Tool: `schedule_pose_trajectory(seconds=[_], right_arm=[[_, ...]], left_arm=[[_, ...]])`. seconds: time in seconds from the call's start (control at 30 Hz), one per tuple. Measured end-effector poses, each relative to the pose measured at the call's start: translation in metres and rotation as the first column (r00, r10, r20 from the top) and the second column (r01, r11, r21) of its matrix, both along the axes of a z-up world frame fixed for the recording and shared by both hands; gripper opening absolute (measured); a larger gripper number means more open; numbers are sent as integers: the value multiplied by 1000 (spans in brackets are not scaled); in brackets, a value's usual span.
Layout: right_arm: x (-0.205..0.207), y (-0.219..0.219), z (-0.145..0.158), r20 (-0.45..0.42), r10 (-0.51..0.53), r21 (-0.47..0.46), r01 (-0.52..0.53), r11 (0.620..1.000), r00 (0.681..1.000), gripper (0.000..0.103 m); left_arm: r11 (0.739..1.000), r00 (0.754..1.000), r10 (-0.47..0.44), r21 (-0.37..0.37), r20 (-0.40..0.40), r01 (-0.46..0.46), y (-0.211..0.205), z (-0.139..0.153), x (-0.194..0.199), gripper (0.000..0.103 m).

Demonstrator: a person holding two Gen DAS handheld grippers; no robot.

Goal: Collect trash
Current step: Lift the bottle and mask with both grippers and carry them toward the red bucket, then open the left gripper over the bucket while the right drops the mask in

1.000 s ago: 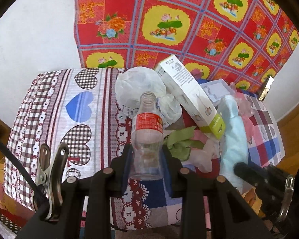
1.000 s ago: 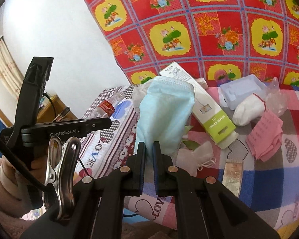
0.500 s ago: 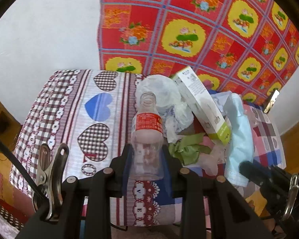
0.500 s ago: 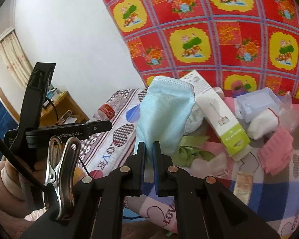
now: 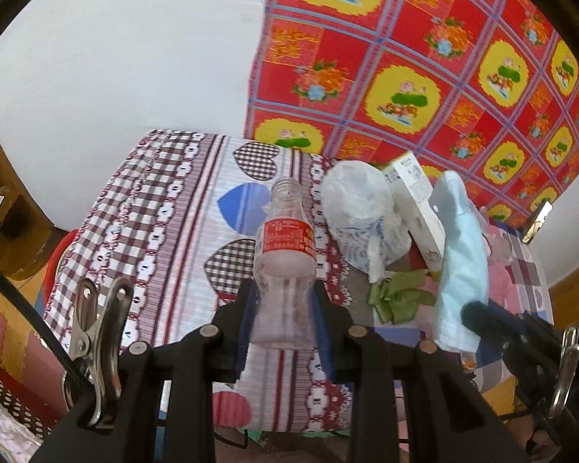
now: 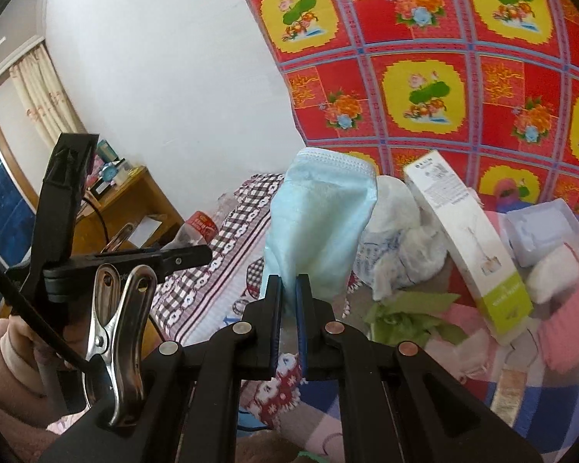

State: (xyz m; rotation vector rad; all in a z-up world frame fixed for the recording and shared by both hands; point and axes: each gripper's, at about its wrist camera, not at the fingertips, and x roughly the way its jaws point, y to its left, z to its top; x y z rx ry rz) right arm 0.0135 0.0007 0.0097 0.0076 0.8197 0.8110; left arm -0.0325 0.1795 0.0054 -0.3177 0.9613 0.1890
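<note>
Left gripper clamps an uncapped clear plastic bottle, frame centre. Right gripper, nearly closed, pinches a blue face mask. Remaining litter, possibly tissue, lies right on the bedspread.

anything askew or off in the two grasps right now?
Nothing broken or spilled. The capless plastic bottle stands upright in the left hand-held gripper, clamped low on its body. The right hand-held gripper pinches only the bottom edge of the blue face mask, which stands up crumpled above it.
</note>
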Motion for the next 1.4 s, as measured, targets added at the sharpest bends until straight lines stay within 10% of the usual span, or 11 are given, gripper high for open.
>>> schedule_pose_trajectory(seconds=[0.7, 1.4], right_arm=[[8, 158, -4, -7, 168, -66, -169, 983, 986, 8], [5, 331, -37, -71, 369, -105, -374, 921, 927, 8]], left_arm=[[993, 994, 109, -36, 19, -108, 131, -5, -25, 30], [932, 934, 355, -57, -40, -357, 303, -50, -76, 30]])
